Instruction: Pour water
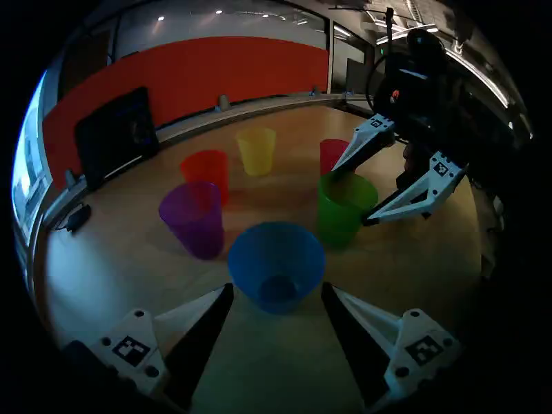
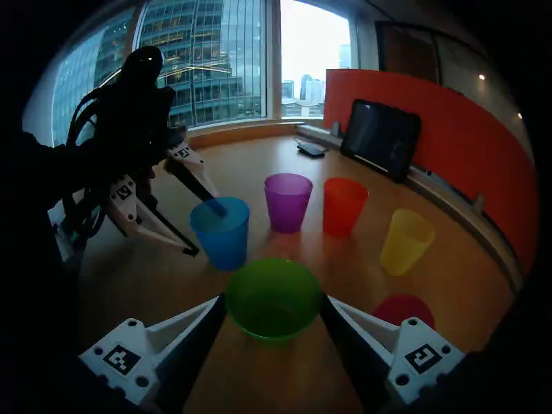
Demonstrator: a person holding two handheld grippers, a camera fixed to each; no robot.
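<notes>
Pouring task, judged to be at the grasp stage. The left gripper (image 1: 277,287) stands wide open with one finger on each side of the blue cup (image 1: 276,259), which sits upright on the wooden table (image 1: 117,276). The right gripper (image 2: 272,299) is likewise spread wide around the green cup (image 2: 274,293), just beside the blue one. Neither pair of fingers visibly presses its cup, and whether any pad brushes a wall cannot be told. A purple cup (image 1: 193,217), an orange cup (image 1: 205,172), a yellow cup (image 1: 256,150) and a red cup (image 1: 331,153) stand upright behind. Whether any cup contains water cannot be made out, so source and receiver remain uncertain. To perform the step well, each gripper should probably be centred on its cup and closed gently on the tapered wall, so that the thin plastic neither slips nor buckles. The lifted cup should clear its neighbour's rim before tilting, and the receiving cup should be steadied against tipping.
</notes>
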